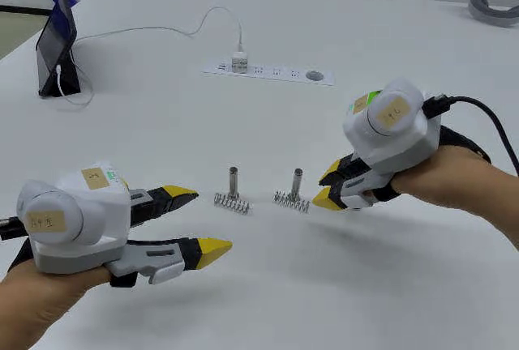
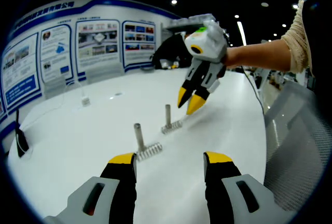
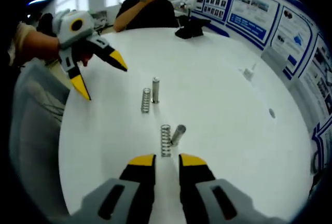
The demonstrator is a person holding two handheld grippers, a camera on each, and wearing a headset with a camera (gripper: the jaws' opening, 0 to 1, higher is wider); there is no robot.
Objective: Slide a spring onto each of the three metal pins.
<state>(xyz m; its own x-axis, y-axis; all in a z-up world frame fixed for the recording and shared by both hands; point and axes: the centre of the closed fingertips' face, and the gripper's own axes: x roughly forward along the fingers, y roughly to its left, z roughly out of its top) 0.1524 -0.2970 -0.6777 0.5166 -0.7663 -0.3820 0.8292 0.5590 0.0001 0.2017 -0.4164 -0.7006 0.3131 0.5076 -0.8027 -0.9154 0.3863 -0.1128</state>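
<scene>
My left claw [image 1: 209, 220] wide, empty; right claw [image 1: 323, 188] narrow, seemingly empty, tips just beside spring [image 1: 292, 201] lying at pin [image 1: 297, 181] foot on bench [image 1: 268, 293].

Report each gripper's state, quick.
Left gripper: open wide, holding nothing.
Right gripper: open only narrowly, holding nothing.

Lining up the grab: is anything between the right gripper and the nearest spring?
Nothing visible. The right gripper points straight at the spring, which lies on bare table beside its pin.
</scene>
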